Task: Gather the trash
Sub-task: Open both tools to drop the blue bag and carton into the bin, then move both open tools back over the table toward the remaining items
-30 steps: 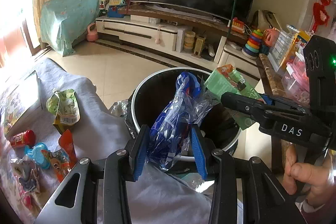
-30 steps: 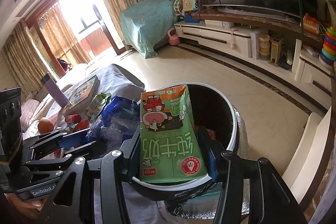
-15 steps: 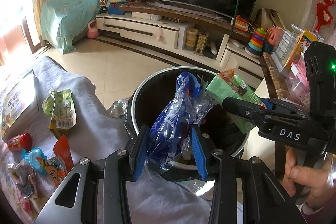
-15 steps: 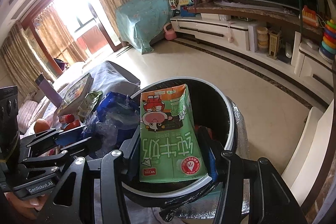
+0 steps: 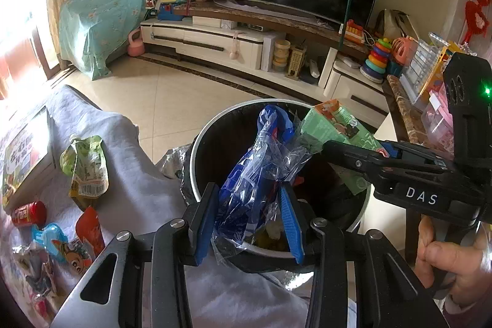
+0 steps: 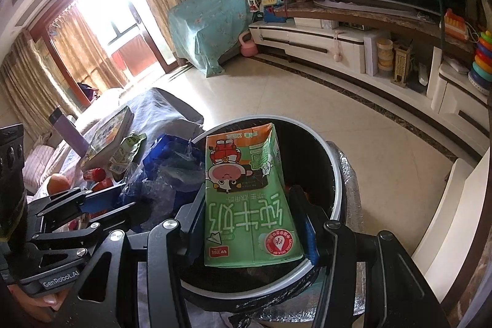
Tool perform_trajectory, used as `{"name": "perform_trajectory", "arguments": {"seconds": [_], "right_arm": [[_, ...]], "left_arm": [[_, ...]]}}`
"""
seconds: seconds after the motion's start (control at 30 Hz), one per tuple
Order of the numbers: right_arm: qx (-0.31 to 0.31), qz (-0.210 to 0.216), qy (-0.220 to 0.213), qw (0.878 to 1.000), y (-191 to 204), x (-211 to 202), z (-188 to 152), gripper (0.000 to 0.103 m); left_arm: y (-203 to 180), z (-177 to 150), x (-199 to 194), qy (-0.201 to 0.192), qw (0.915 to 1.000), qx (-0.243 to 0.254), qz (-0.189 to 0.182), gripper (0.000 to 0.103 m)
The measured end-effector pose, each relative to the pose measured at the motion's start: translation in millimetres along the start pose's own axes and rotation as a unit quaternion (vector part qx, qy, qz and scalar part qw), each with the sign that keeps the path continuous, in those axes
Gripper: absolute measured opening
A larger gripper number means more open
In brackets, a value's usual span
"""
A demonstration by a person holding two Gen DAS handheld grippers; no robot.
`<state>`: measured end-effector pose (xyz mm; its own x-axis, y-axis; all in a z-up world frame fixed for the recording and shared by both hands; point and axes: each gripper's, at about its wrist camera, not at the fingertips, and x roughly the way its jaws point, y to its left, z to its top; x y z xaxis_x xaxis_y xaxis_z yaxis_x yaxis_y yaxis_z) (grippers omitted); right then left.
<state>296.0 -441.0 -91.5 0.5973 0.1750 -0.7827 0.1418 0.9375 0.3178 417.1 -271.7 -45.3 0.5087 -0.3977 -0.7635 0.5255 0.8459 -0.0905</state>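
Beside the grey-covered table (image 5: 147, 192), both grippers, left (image 5: 250, 219) clamping a blue wrapper (image 5: 255, 171) and right (image 6: 252, 223) a green carton (image 6: 246, 199), hung directly above the bin (image 6: 336, 174).

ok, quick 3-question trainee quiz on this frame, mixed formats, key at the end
1. True or false: the left gripper is shut on the green carton.
2. Multiple choice: both held items hang over which thing? A) the TV stand B) the bin C) the floor mat
3. Fill in: the green pouch lies on the grey ____.

Key: 1. False: the left gripper holds the blue wrapper; the right gripper holds the carton. 2. B. 3. Cloth.
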Motion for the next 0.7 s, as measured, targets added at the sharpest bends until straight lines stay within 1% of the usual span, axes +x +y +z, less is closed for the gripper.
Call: {"name": "perform_trajectory", "arguments": {"seconds": [0.13,0.3,0.37,0.4,0.43,0.5,0.57,0.67,0.7], "right_arm": [[0.000,0.001,0.000,1.000,-1,0,2,0.051],[0.007,0.001,-0.001,1.000,-5,2,5,0.054],[0.016,0.006,0.000,1.000,-8,3,5,0.054],[0.019,0.007,0.001,1.000,-9,2,5,0.054],[0.020,0.008,0.000,1.000,-9,1,4,0.056],[0.024,0.012,-0.008,1.000,-8,-4,2,0.072],[0.026,0.016,-0.016,0.999,-7,-8,1,0.079],[0.032,0.023,-0.023,0.999,-3,-16,-5,0.082],[0.035,0.026,-0.026,0.999,-1,-18,-7,0.086]], "left_arm": [[-1,2,1,0.001,1.0000,0.001,0.000,0.040],[-1,4,1,-0.001,1.0000,0.000,0.001,0.047],[-1,2,-2,-0.006,1.0000,0.002,0.007,0.057],[-1,1,-4,-0.008,0.9999,0.002,0.009,0.059],[0,-1,-7,-0.011,0.9999,-0.001,0.010,0.061],[3,-8,-12,-0.014,0.9998,-0.007,0.008,0.061],[8,-17,-19,-0.019,0.9997,-0.017,0.006,0.063],[13,-34,-33,-0.027,0.9991,-0.031,0.005,0.065],[15,-40,-38,-0.030,0.9989,-0.036,0.007,0.065]]}}
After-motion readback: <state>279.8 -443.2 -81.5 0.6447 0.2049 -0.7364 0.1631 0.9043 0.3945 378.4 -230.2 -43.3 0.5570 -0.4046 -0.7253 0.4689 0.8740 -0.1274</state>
